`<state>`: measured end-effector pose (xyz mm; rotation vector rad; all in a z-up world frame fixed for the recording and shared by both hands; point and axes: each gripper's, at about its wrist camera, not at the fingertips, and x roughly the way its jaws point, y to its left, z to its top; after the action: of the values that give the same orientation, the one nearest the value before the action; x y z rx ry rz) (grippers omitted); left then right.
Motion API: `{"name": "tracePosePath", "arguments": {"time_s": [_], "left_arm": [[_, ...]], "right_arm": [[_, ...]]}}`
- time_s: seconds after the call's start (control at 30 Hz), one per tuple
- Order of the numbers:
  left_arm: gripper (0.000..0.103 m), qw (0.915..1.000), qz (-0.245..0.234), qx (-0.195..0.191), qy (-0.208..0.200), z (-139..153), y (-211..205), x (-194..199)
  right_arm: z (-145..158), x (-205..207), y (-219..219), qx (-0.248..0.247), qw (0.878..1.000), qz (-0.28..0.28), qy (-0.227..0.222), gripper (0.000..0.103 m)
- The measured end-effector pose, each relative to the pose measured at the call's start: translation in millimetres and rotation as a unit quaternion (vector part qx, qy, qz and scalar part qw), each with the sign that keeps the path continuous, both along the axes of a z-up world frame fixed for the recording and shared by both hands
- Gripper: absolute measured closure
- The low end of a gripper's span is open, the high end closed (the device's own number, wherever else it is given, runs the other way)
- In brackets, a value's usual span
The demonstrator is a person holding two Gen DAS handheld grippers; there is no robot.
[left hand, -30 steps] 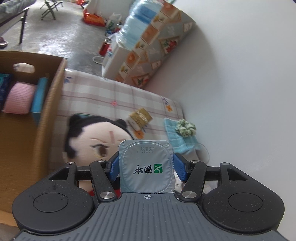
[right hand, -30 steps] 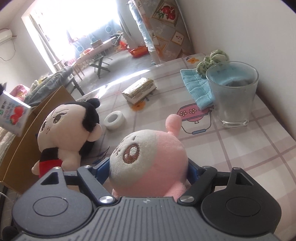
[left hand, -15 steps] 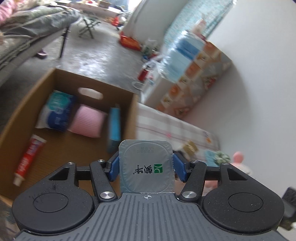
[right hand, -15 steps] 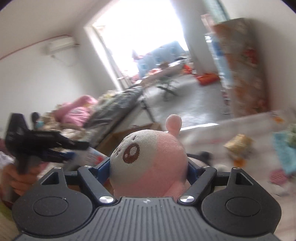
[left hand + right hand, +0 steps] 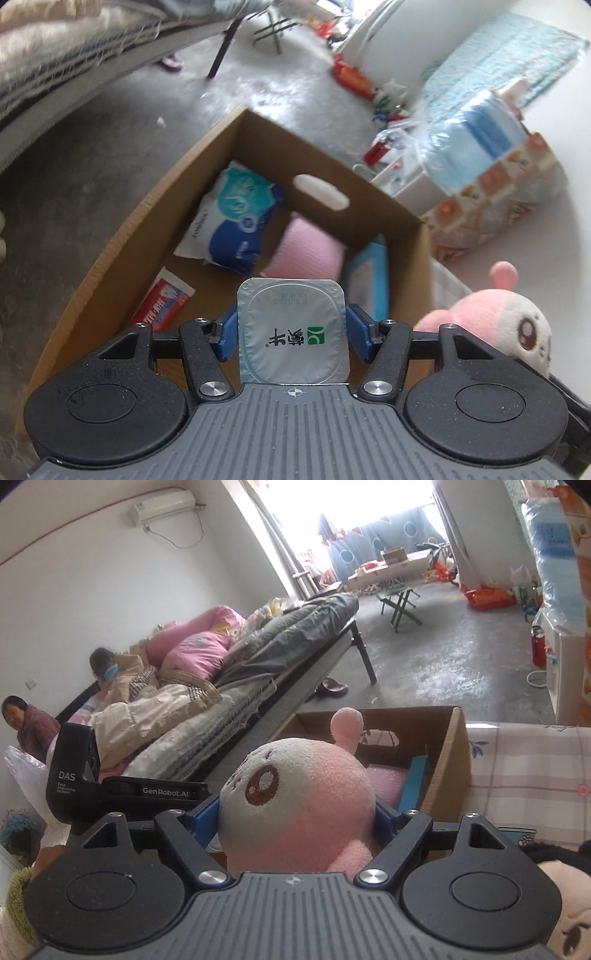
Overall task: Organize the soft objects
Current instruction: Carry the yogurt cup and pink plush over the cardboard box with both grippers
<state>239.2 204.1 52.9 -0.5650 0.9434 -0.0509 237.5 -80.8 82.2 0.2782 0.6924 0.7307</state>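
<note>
Two grippers loaded, both over the near end of the cardboard box (image 5: pixel 424 243). Left gripper (image 5: pixel 291 334): jaws clamped on the sides of a foil-lidded yogurt cup (image 5: pixel 291 332), lid facing the camera, hanging above the box's near floor. Right gripper (image 5: pixel 297 819): jaws squeezed on a pink-and-white plush toy (image 5: pixel 295 801), head upright, held just short of the box's near rim and off to the left gripper's right side. Straight ahead and below the cup: a red toothpaste tube (image 5: pixel 160 299) along the left wall, a blue tissue pack (image 5: pixel 232 218) toward the far left corner, a pink cushion (image 5: pixel 306 251) mid-floor, a blue book (image 5: pixel 365 280) on edge against the right wall. Probably a drop next; left gripper nearer, already over open floor; plush needing to travel forward and leftward past the rim. Checked bench cloth (image 5: pixel 524 768) right of the box
</note>
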Motion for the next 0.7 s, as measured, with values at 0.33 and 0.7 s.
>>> {"name": "tracePosePath", "arguments": {"time_s": [0.33,0.7], "left_arm": [[0.045,0.9977,0.007,0.005,0.068,-50,7,54],[0.044,0.9936,0.01,0.041,0.105,-75,4,74]], "right_arm": [[-14,13,19,-0.016,1.0,0.015,0.004,0.019],[-15,15,22,-0.012,1.0,0.024,0.009,0.019]]}}
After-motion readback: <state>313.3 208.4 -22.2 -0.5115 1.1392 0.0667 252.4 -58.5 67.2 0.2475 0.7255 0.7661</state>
